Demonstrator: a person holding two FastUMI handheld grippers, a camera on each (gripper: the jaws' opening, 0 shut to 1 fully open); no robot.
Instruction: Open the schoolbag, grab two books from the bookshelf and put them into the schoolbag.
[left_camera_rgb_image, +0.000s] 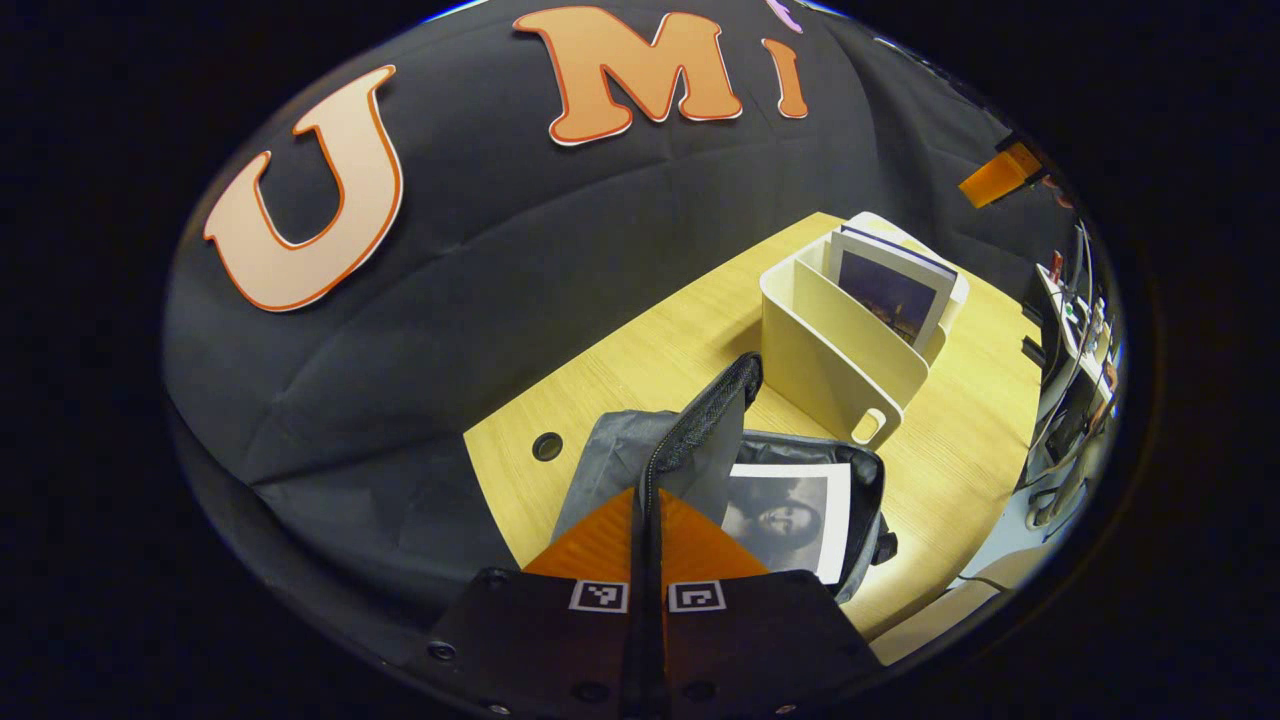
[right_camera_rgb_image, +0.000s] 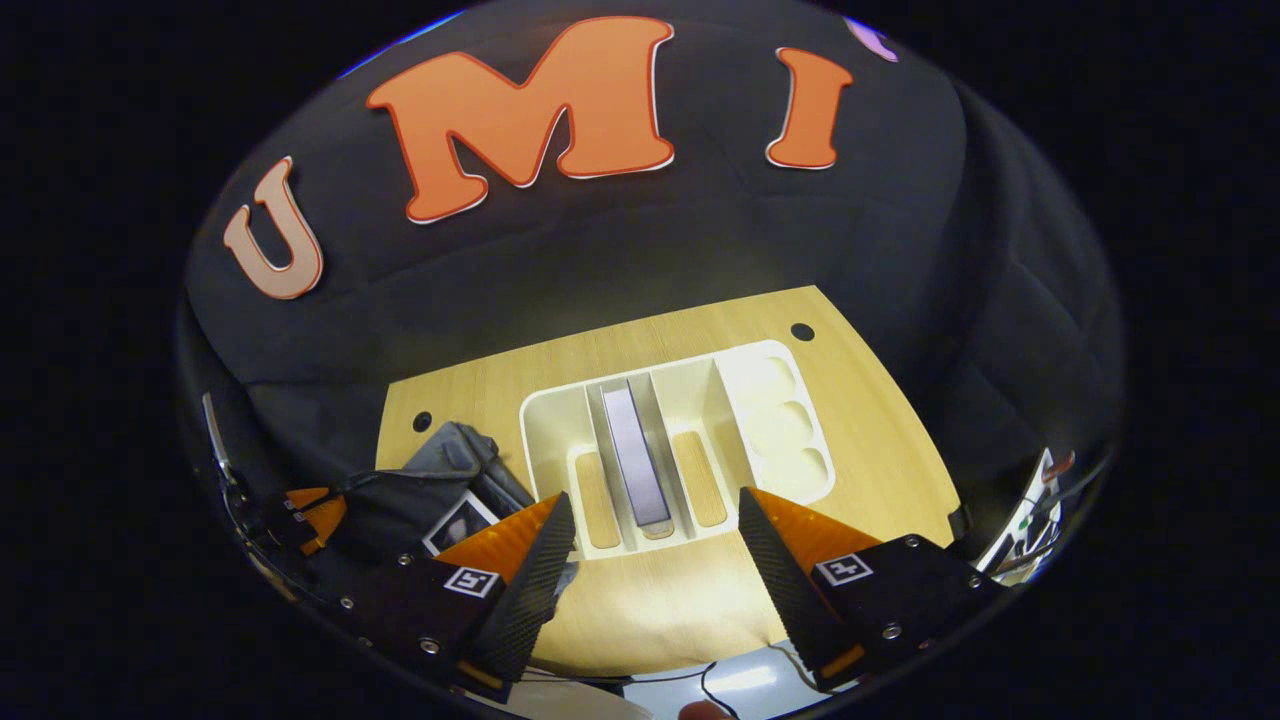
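A grey schoolbag (left_camera_rgb_image: 610, 450) lies open on the wooden table (left_camera_rgb_image: 960, 440). My left gripper (left_camera_rgb_image: 648, 500) is shut on its zippered flap (left_camera_rgb_image: 712, 415) and holds the flap raised. Inside the bag lies a book with a black-and-white cover (left_camera_rgb_image: 790, 515). Behind the bag stands a cream bookshelf (left_camera_rgb_image: 830, 360) with another book (left_camera_rgb_image: 890, 295) upright in a slot. My right gripper (right_camera_rgb_image: 652, 498) hangs open above the bookshelf (right_camera_rgb_image: 560, 410), its fingers either side of the standing book (right_camera_rgb_image: 635, 450). To the left, the right gripper view has the schoolbag (right_camera_rgb_image: 450, 450) and my left gripper (right_camera_rgb_image: 310, 510).
The table has round cable holes (left_camera_rgb_image: 547, 446) (right_camera_rgb_image: 802, 331). The bookshelf's right compartment (right_camera_rgb_image: 780, 420) holds nothing. Beyond the table's right edge are cables and equipment (left_camera_rgb_image: 1070, 340). Bare tabletop (right_camera_rgb_image: 650, 600) lies between the bookshelf and the near edge.
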